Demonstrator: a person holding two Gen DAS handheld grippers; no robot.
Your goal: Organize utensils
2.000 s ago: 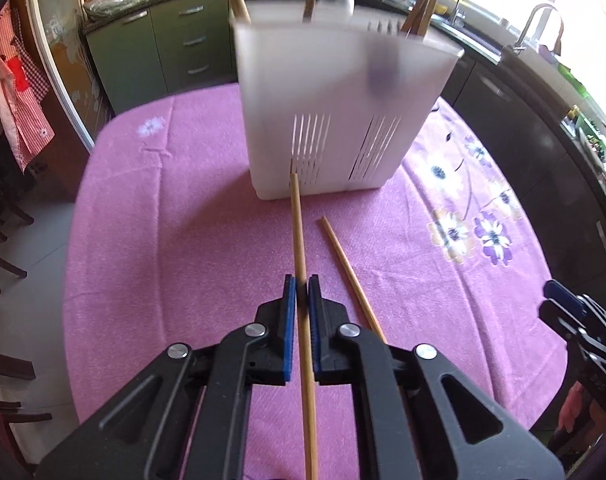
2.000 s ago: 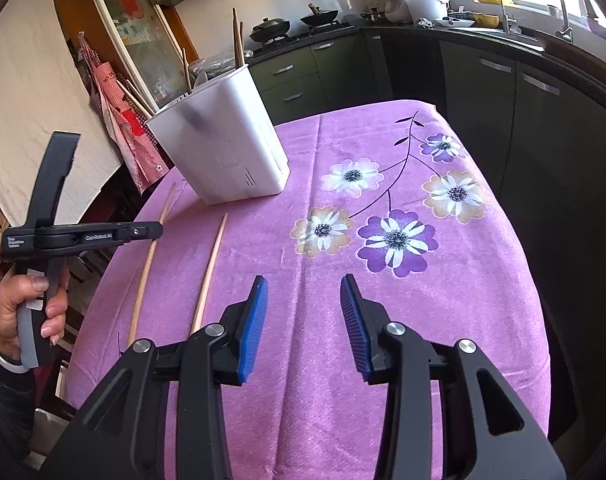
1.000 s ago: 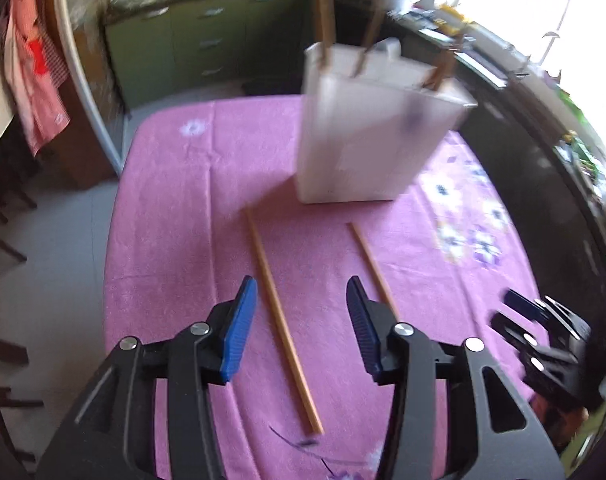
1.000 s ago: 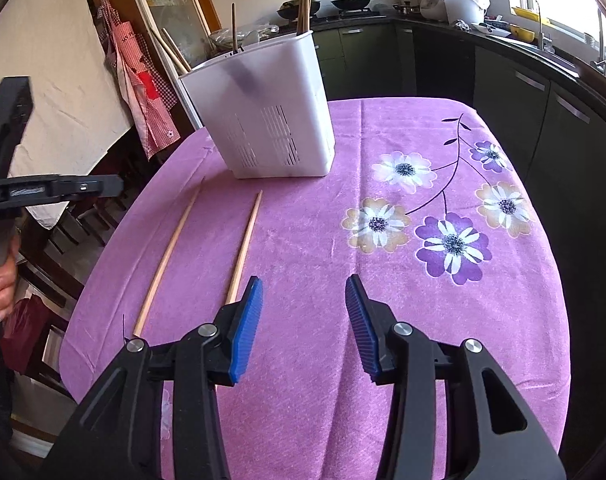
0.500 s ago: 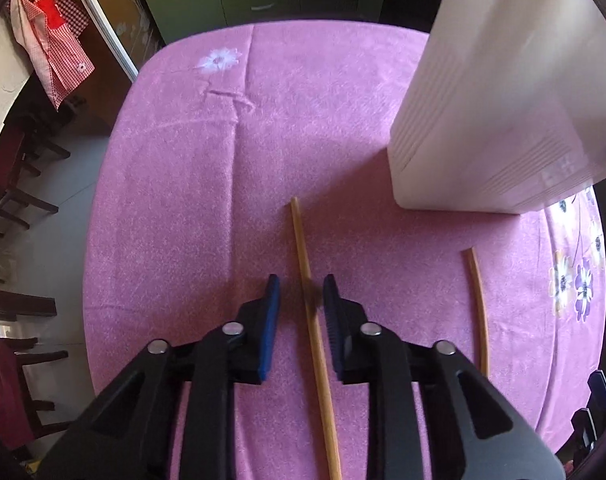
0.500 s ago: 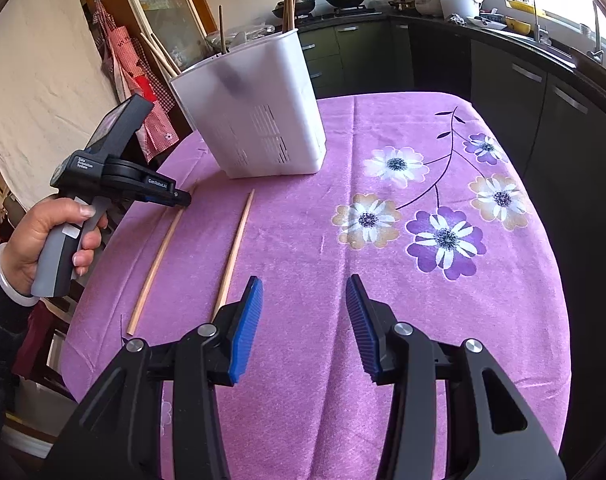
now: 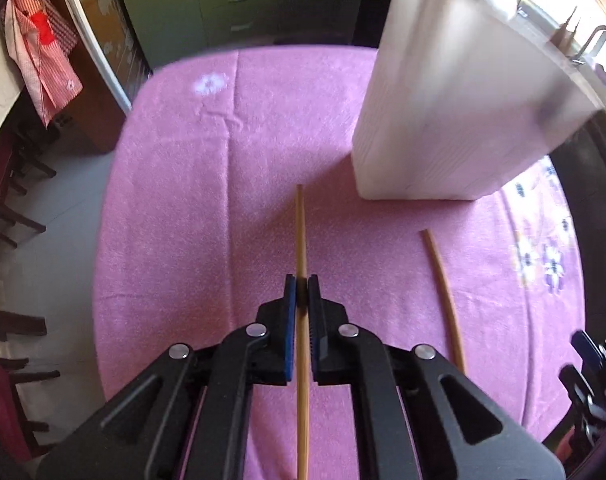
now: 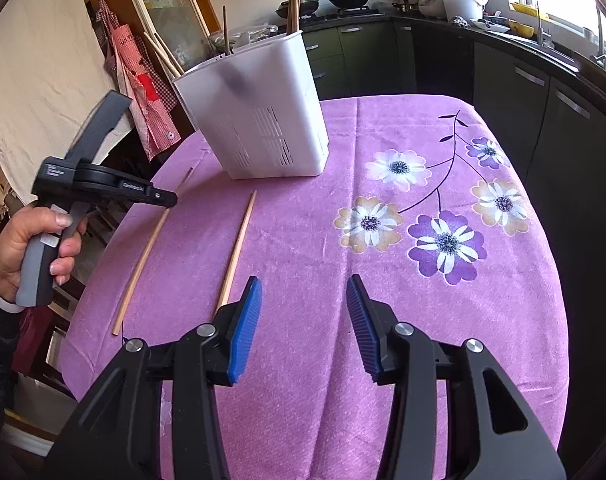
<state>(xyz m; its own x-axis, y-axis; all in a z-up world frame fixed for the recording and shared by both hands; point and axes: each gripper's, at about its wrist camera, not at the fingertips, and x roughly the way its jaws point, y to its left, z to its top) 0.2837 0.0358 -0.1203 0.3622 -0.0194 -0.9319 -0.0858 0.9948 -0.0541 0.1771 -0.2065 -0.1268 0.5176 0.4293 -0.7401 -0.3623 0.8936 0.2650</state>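
Two wooden chopsticks lie on the pink tablecloth [image 7: 175, 208] in front of a white slotted utensil holder [image 7: 455, 112] [image 8: 263, 120] with several sticks standing in it. My left gripper [image 7: 302, 280] [image 8: 169, 200] points steeply down and is shut on the left chopstick [image 7: 301, 232] [image 8: 143, 260], gripping it partway along. Whether that stick is off the cloth I cannot tell. The second chopstick [image 7: 443, 296] [image 8: 237, 248] lies loose to its right. My right gripper [image 8: 303, 292] hovers open over the cloth near the front edge, with nothing between its pads.
A person's hand [image 8: 31, 240] holds the left gripper's handle at the table's left edge. Printed flowers [image 8: 447, 244] cover the cloth's right half. Dark kitchen cabinets [image 8: 543, 120] run behind and to the right. Chairs [image 7: 7, 216] stand beside the table's left side.
My left gripper came down over the left chopstick and its jaws went from wide open to shut on it. The right gripper has kept still and open.
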